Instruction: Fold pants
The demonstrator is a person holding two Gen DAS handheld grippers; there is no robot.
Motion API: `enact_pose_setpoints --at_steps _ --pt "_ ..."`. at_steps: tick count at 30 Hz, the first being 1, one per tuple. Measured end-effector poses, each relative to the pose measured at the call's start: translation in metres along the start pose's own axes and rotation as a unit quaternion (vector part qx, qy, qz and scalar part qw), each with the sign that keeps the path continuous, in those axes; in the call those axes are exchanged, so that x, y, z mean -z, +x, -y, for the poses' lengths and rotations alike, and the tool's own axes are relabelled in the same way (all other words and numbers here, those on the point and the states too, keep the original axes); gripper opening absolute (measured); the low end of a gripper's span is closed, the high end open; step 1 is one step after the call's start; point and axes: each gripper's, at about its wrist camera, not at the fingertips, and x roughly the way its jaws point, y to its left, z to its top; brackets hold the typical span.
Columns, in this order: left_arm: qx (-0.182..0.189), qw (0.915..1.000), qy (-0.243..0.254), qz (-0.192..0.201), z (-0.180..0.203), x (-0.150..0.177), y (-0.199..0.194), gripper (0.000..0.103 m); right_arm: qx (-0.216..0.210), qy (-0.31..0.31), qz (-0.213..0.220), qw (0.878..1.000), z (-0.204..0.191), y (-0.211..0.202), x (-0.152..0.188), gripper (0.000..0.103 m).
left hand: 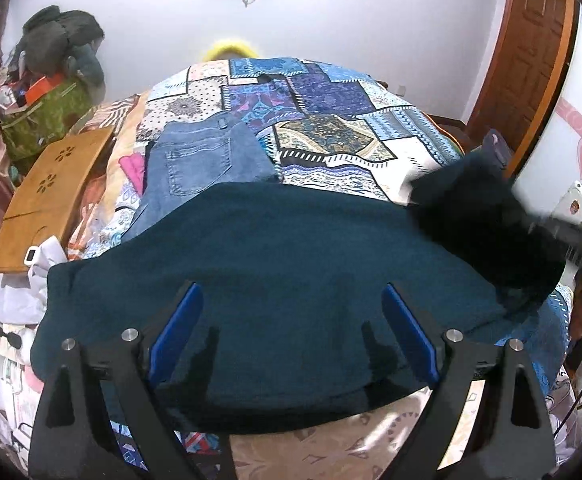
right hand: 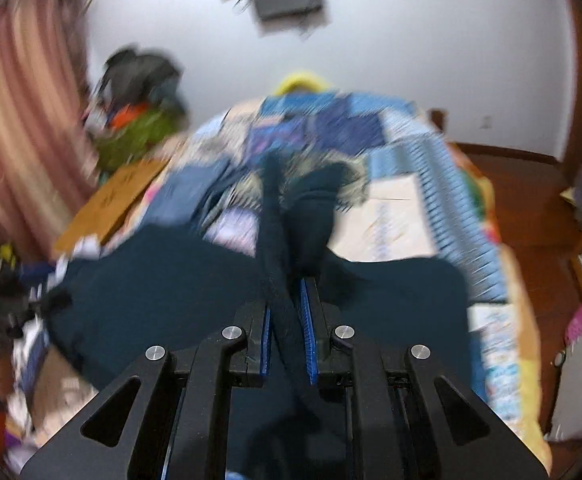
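Right claw (right hand: 287, 308) clamped on dark teal pants (left hand: 275, 256), lifted bunched end blurred; left claw (left hand: 291, 320) spread wide above flat fabric

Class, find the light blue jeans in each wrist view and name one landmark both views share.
Left wrist: the light blue jeans lie left of centre on the bed, behind the dark teal pants.
Right wrist: a blurred blue patch left of centre, same spot.
Shared landmark: the wooden board at the bed's left edge.

Pants (left hand: 275, 264) spread across near end of bed (left hand: 331, 120); jeans (left hand: 203, 164) just behind, toward left; board (left hand: 47, 196) at bed's left edge; bags (left hand: 47, 80) beyond.
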Motion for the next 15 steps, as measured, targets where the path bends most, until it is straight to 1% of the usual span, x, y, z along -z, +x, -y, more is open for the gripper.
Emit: enact_pose_setpoints --at_steps 3,6,8,11,15 --pt "-0.004 1.0 -0.005 -0.005 -0.003 0.002 0.002 0.092 -0.006 -0.024 -0.031 0.999 -0.011 0.014 0.015 0.012" --pt "-0.006 0.9999 -0.003 -0.008 -0.001 0.002 0.004 0.092 -0.012 -0.02 -0.045 0.999 -0.005 0.015 0.026 0.012" --pt "-0.004 0.9999 0.001 -0.01 0.002 0.0 0.006 0.092 -0.019 -0.019 -0.059 0.998 0.0 0.014 0.03 0.016" --pt "0.001 0.9999 0.011 -0.011 0.013 -0.007 0.007 0.092 -0.035 -0.01 -0.064 0.997 -0.002 0.006 0.035 0.016" --pt "0.008 0.9994 0.034 -0.009 0.032 -0.018 0.01 0.093 -0.044 0.004 -0.058 0.997 -0.002 -0.01 0.038 0.023"
